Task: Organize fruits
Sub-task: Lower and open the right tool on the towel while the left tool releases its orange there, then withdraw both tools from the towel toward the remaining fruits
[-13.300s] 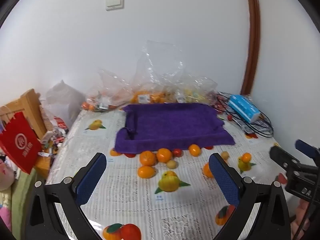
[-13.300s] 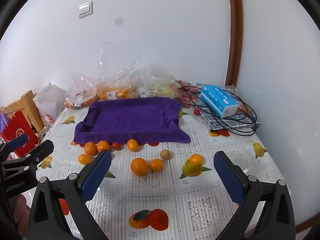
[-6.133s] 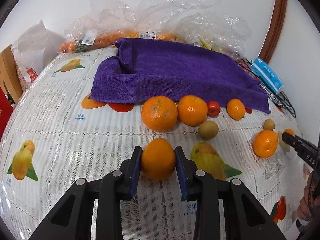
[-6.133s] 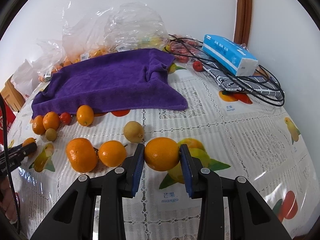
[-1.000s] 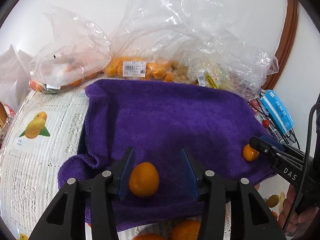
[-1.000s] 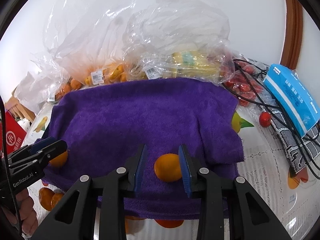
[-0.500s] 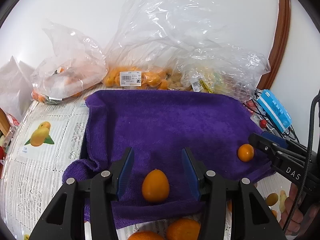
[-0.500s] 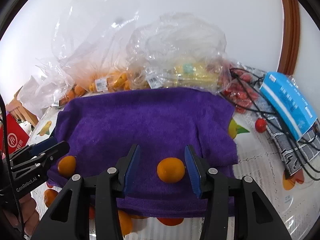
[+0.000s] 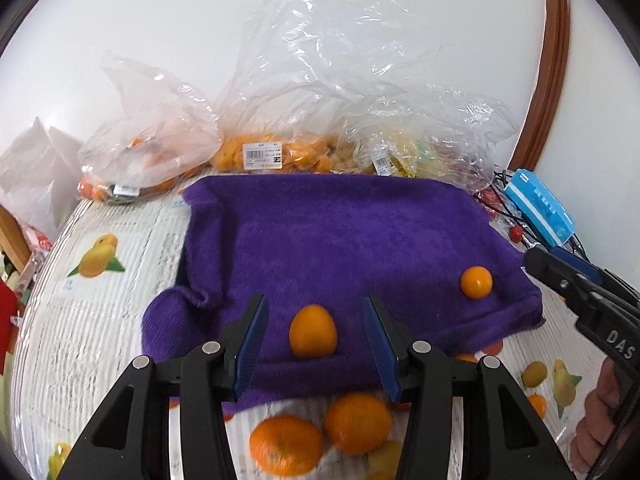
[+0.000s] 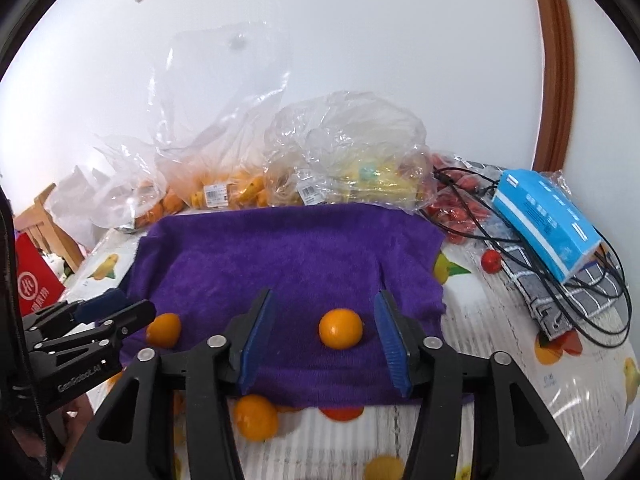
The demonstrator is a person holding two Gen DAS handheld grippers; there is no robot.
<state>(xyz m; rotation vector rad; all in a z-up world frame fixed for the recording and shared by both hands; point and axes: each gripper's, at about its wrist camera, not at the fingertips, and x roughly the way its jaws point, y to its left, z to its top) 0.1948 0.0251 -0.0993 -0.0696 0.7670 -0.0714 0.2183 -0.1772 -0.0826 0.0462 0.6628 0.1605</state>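
Observation:
A purple towel (image 9: 340, 232) lies on the table, also in the right wrist view (image 10: 288, 256). An orange (image 9: 313, 331) rests on its near left part between the open jaws of my left gripper (image 9: 316, 320), free of both pads. A second orange (image 10: 341, 328) rests on the towel's near right part between the open jaws of my right gripper (image 10: 325, 326), also free. Each orange shows in the other view, as orange (image 9: 476, 282) and orange (image 10: 163, 330). More oranges (image 9: 320, 436) lie on the tablecloth before the towel.
Clear plastic bags of fruit (image 9: 272, 152) stand along the wall behind the towel. A blue tissue pack (image 10: 548, 220) on black cables, cherry tomatoes (image 10: 460, 196) and a loose tomato (image 10: 491, 261) lie at the right. A red bag (image 10: 32, 284) and wooden frame are at the left.
Both grippers have opened wider and drawn back toward me from the oranges they set on the towel. The oranges stay where they were let go.

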